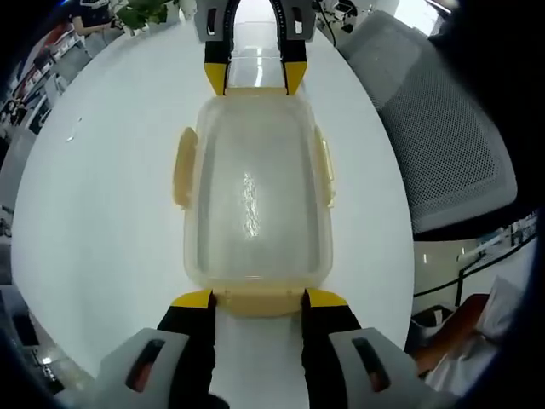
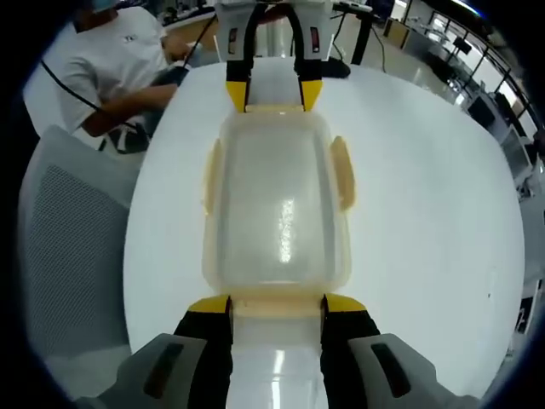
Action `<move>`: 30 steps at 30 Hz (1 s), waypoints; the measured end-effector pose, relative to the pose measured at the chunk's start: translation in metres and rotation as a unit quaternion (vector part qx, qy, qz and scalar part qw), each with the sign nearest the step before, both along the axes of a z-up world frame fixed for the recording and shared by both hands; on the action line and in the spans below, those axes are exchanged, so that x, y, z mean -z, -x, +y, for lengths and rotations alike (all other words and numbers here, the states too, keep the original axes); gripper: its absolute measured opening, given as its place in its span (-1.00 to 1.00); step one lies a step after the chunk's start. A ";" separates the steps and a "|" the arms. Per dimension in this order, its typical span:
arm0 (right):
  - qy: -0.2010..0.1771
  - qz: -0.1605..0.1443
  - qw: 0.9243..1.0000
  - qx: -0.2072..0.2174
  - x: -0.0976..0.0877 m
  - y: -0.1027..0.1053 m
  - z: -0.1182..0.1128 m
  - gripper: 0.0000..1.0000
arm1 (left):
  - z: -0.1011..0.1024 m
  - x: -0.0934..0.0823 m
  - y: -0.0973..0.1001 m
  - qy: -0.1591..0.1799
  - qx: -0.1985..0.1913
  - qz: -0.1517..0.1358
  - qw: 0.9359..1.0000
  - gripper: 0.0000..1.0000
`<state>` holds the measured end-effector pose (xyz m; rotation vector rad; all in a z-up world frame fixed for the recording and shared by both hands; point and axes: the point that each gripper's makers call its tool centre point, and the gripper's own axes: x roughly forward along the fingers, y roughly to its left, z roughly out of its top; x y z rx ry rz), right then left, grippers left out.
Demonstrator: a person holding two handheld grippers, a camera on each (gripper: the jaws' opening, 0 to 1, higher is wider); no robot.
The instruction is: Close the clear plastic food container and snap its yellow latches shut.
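The container (image 1: pixel 255 200) is sitting lidded on the white table (image 1: pixel 102 196). Both grippers, left (image 1: pixel 259 300) and right (image 2: pixel 277 305), are bracketing its end latches, jaws spread, releasing nothing. Light, slippery plastic; press latches.

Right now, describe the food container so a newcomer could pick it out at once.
Start at the round white table beside the grey mesh chair. At its middle lies the clear plastic food container, lid on, between the left gripper at one short end and the right gripper at the other. Yellow latches along its rim set it apart.
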<state>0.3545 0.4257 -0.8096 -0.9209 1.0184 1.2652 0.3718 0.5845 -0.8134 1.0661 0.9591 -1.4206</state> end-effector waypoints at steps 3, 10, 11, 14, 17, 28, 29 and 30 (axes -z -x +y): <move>0.001 0.000 1.000 -0.001 -0.001 0.000 -0.001 -0.23 | -0.002 -0.003 0.002 0.003 -0.002 0.002 1.000 -0.24; -0.005 0.002 1.000 0.003 -0.007 0.001 0.001 -0.23 | 0.001 -0.009 0.001 0.005 -0.001 0.002 1.000 -0.24; -0.006 0.004 1.000 0.004 -0.008 0.002 0.002 -0.23 | 0.001 -0.011 0.001 0.005 -0.001 0.002 1.000 -0.24; -0.005 0.003 1.000 0.004 -0.009 0.002 0.003 -0.23 | 0.002 -0.013 0.001 0.006 -0.001 0.003 1.000 -0.24; -0.008 0.004 1.000 0.004 -0.014 0.004 0.004 -0.23 | 0.004 -0.016 0.003 0.006 -0.002 0.004 1.000 -0.24; -0.012 0.000 1.000 -0.001 -0.024 0.002 0.007 -0.23 | 0.006 -0.026 0.003 0.006 -0.004 0.004 1.000 -0.24; -0.011 0.000 1.000 -0.001 -0.026 0.002 0.006 -0.23 | 0.005 -0.026 0.003 0.006 -0.005 0.004 1.000 -0.24; -0.011 -0.001 1.000 -0.001 -0.027 0.002 0.006 -0.23 | 0.005 -0.027 0.003 0.007 -0.005 0.003 1.000 -0.24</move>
